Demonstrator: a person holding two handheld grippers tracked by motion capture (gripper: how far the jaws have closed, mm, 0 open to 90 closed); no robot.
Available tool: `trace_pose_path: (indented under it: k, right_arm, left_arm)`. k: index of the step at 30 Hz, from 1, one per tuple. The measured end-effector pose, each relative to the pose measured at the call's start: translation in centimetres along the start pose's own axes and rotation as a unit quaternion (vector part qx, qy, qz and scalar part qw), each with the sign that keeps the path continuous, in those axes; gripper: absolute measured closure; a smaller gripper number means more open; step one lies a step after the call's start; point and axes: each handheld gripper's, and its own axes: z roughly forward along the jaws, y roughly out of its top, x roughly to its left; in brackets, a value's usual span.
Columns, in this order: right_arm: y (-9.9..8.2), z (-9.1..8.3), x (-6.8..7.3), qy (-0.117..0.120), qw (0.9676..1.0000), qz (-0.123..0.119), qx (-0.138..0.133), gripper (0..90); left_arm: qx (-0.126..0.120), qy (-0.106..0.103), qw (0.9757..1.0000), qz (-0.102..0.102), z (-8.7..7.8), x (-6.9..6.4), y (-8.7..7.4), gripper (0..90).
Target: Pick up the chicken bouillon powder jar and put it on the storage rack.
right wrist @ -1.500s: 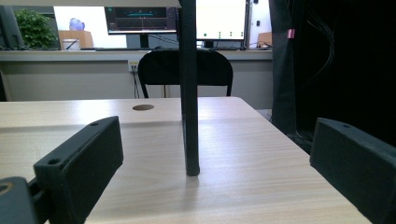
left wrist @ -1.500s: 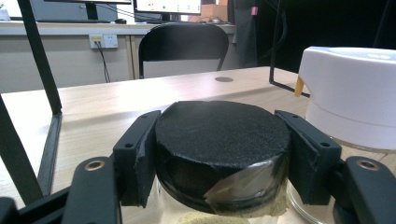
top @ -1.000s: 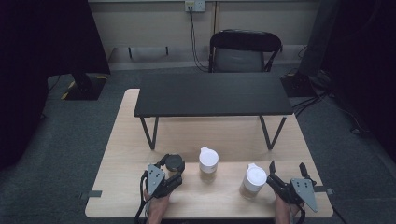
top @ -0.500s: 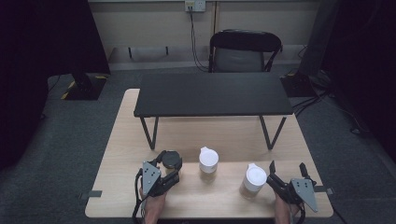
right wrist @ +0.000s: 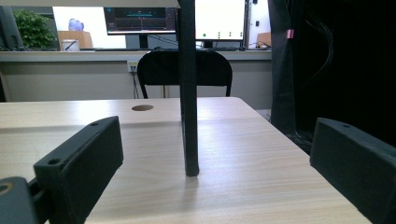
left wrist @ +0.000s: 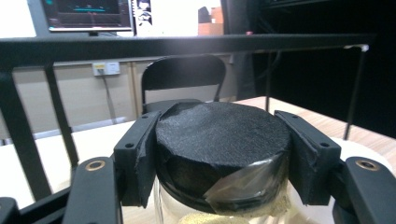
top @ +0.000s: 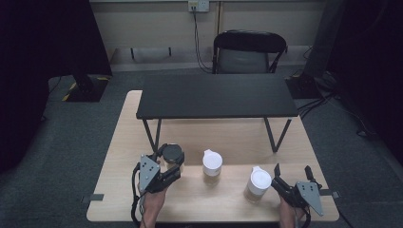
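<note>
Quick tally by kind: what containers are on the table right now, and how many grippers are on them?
Black-lidded jar: 1, held in the left gripper
White-lidded cups: 2
Grippers on a container: 1; the right gripper is open
Total containers: 3

A clear jar [top: 171, 159] with a black lid [left wrist: 223, 135] stands upright over the near left part of the wooden tabletop [top: 223, 204], its lid clamped from both sides, pale granular contents showing through the glass beneath the lid.
</note>
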Motion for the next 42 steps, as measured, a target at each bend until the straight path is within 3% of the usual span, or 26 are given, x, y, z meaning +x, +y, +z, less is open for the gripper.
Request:
trace_pose_path:
  k: [6,14,26,29,33,37,42]
  right_arm:
    - [0.0,0.0,0.0,0.001,1.0,0.0,0.0,1.6]
    - [0.0,0.0,0.0,0.001,1.0,0.0,0.0,1.6]
    - [0.0,0.0,0.0,0.001,1.0,-0.001,0.0,1.6]
    - [0.0,0.0,0.0,0.002,1.0,-0.001,0.0,1.6]
    - [0.0,0.0,0.0,0.002,1.0,-0.001,0.0,1.6]
    - [0.0,0.0,0.0,0.002,1.0,-0.001,0.0,1.6]
    - [0.0,0.0,0.0,0.003,1.0,0.0,0.0,1.6]
  left_arm:
    - [-0.009,-0.004,0.9999,0.011,0.4,0.2,2.1,34.9]
    - [-0.016,-0.009,0.9998,0.002,1.0,0.9,4.8,34.9]
    - [-0.027,-0.017,0.9992,0.025,2.5,1.1,10.0,34.9]
    - [-0.037,0.004,0.9989,0.027,3.0,0.8,11.0,34.9]
    - [-0.032,0.014,0.9988,0.034,3.8,0.7,12.2,34.9]
    - [-0.029,0.008,0.9992,0.025,4.5,1.0,13.2,34.9]
    - [-0.026,0.011,0.9993,0.027,5.3,1.4,13.7,34.9]
